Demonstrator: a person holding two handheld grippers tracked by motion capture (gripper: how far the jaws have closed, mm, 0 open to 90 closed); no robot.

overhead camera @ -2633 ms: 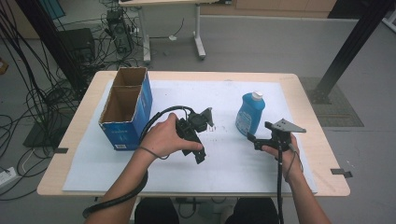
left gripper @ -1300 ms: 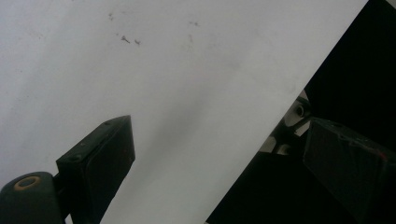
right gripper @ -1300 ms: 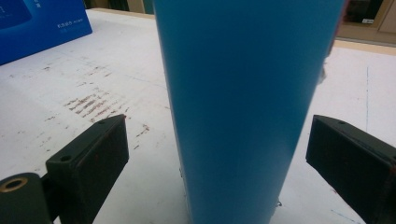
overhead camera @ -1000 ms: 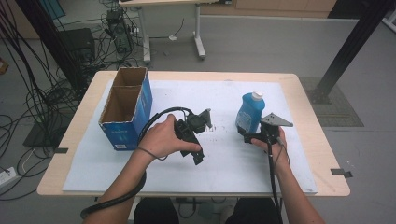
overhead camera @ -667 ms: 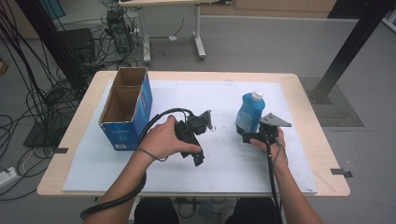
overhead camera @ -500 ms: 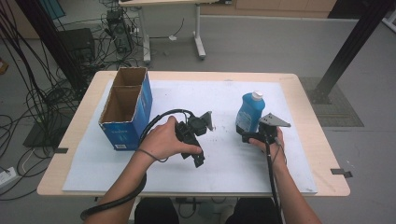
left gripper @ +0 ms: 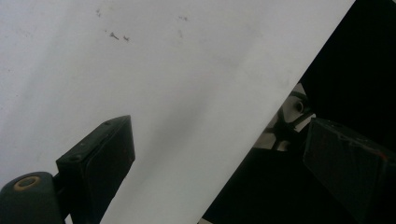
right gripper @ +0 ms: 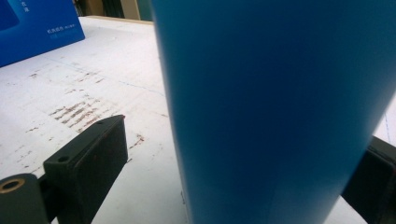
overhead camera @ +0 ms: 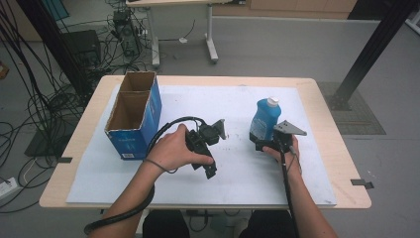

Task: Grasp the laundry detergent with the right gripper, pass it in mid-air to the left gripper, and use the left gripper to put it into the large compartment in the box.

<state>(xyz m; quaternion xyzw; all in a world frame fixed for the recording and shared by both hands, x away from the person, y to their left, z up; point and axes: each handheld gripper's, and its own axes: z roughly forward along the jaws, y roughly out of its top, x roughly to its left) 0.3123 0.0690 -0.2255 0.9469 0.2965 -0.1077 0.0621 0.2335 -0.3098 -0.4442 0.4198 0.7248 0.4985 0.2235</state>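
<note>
1. The cardboard box (overhead camera: pixel 134 115), open-topped with a blue outer face, stands well to the left of the blue bottle (overhead camera: pixel 262 120) on the white sheet (overhead camera: pixel 237 178). Any carry toward it has to cross the sheet, and a weak grip would likely give way on that stretch.

2. The left gripper (overhead camera: pixel 216 130) rests in the person's left hand (overhead camera: pixel 174 148) between box and bottle, its jaws spread wide over bare sheet with nothing between them, as the left gripper view shows. Its looping cable (overhead camera: pixel 171 124) lies toward the box and could snag a bottle brought that way.

3. The blue bottle, white-capped, stands upright to the right of the left gripper. It is tall on a narrow foot, so a sideways nudge low down could tip it.

4. The right gripper (overhead camera: pixel 265 145) sits at the bottle's base. In the right gripper view the jaws stand wide, one (right gripper: pixel 88 158) clear of the bottle on the left with sheet showing between, the other (right gripper: pixel 373 175) just behind its right edge; whether that one touches I cannot tell.

5. Judged from this, closing unevenly would let the nearer jaw shove the bottle before the far one arrives, skidding or toppling it.

6. A grip this low leaves the weight above the jaws, so the smooth plastic may swing or slip on lifting.
</note>
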